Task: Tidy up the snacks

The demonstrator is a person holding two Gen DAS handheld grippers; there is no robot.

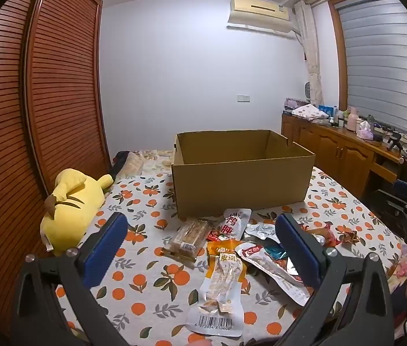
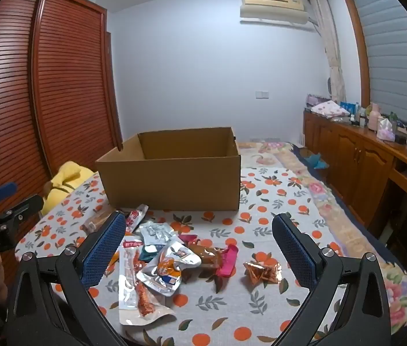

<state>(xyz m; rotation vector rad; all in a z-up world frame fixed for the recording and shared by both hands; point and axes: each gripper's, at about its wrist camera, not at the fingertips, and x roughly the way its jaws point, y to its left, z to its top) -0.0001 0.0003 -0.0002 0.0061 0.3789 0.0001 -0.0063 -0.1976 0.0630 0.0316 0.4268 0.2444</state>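
Left gripper (image 1: 200,242) and right gripper (image 2: 199,243) are held wide apart, nothing gripped. Snack packets (image 2: 157,262) are scattered on the bedspread (image 2: 261,297) just in front of the cardboard box (image 2: 174,184).

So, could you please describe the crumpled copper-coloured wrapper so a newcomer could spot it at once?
Start at the cardboard box on the orange-patterned bedspread; the snack pile lies in front of it. The copper foil wrapper sits alone to the pile's right, shiny, creased and touching no other packet.

Bed (image 1: 134,285), cardboard box (image 1: 241,184), snack packets (image 1: 226,262), plush (image 1: 71,207)
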